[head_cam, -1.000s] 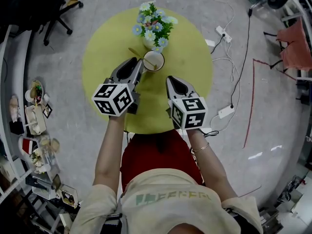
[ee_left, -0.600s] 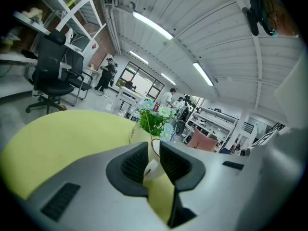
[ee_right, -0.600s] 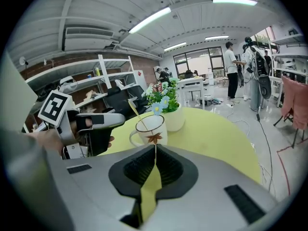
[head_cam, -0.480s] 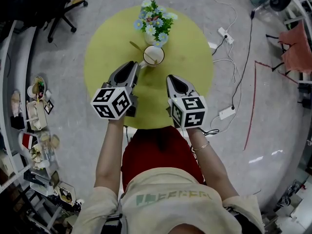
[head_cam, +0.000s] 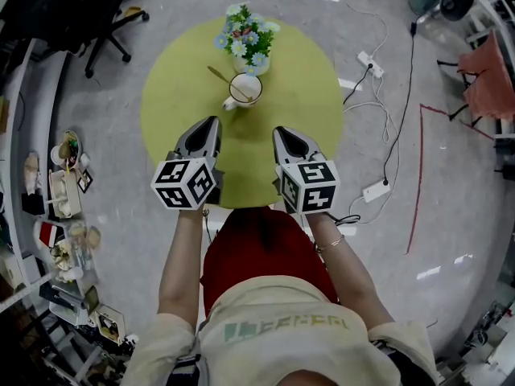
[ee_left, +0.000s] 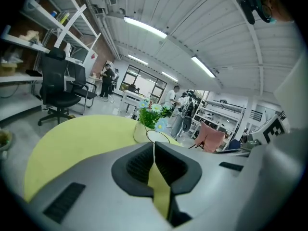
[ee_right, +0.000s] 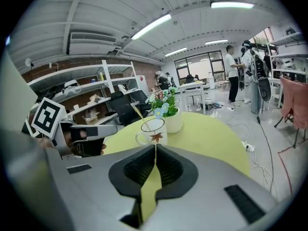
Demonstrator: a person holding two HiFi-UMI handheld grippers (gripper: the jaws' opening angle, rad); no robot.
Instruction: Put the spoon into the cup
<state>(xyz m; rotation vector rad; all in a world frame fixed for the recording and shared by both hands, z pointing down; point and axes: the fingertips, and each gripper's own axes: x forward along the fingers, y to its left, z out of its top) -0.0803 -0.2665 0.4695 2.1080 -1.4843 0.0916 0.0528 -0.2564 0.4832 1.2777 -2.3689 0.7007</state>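
Note:
A white cup (head_cam: pixel 245 90) with a leaf print stands on the round yellow table (head_cam: pixel 306 79), just in front of a vase of flowers (head_cam: pixel 246 40). A gold spoon (head_cam: pixel 218 75) rests in the cup, its handle sticking out to the upper left. My left gripper (head_cam: pixel 208 122) and right gripper (head_cam: pixel 283 133) sit side by side near the table's front edge, both shut and holding nothing, well short of the cup. From the right gripper view, the cup (ee_right: pixel 154 131) and the spoon (ee_right: pixel 136 113) lie straight ahead of the right gripper (ee_right: pixel 155 148). The left gripper (ee_left: pixel 154 146) faces the cup's rim (ee_left: pixel 158 136).
A black office chair (head_cam: pixel 105 14) stands on the floor at far left. Power strips and cables (head_cam: pixel 366 56) lie on the floor to the right of the table. Cluttered shelves (head_cam: pixel 60 187) run along the left side. People stand in the background of both gripper views.
Both grippers have drawn back toward the person, away from the cup. The left gripper, which was beside the cup, is now clear of it. The spoon stays in the cup.

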